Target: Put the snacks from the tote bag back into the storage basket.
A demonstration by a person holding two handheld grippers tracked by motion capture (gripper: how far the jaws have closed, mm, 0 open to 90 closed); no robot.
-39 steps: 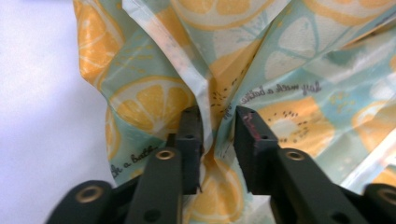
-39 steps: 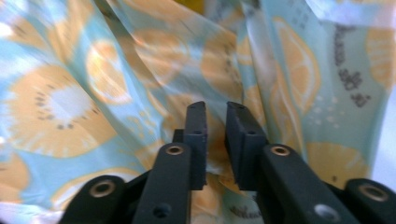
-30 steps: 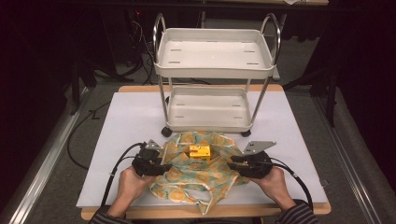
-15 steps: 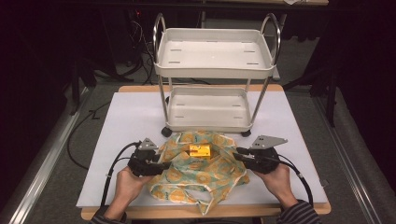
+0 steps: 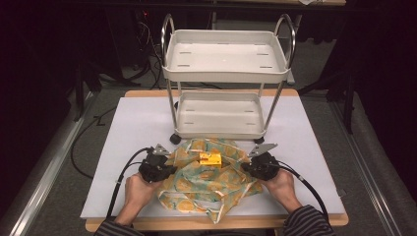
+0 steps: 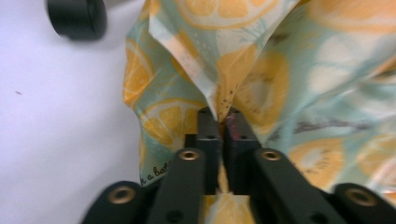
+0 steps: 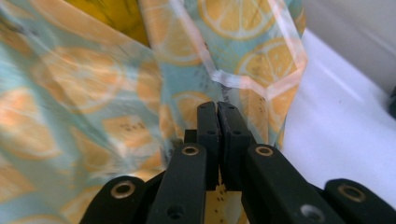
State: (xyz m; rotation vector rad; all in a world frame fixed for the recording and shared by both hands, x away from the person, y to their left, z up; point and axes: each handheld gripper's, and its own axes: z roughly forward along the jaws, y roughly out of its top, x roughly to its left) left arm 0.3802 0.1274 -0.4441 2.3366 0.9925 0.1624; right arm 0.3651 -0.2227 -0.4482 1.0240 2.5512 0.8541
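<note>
A lemon-print cloth bag (image 5: 206,184) lies crumpled on the white mat near the table's front edge, with a small yellow box (image 5: 209,158) on top of it. My left gripper (image 5: 167,169) has just closed its jaws on the bag's left edge; the cloth (image 6: 224,84) is pinched between its pads. At the bag's right edge my right gripper (image 5: 247,167) has likewise just closed, and its jaws clamp a fold of the bag (image 7: 219,70). Both grippers rest low by the mat, each in one hand.
A white two-shelf cart (image 5: 225,73) with chrome handles stands just behind the bag on the mat (image 5: 128,128); one black caster (image 6: 77,17) is close to my left gripper. Cables trail from both grippers toward the table's front edge. Dark floor surrounds the table.
Both grippers have shut on the bag's edges. The right one moved inward and down to the cloth; the left one stayed roughly in place.
</note>
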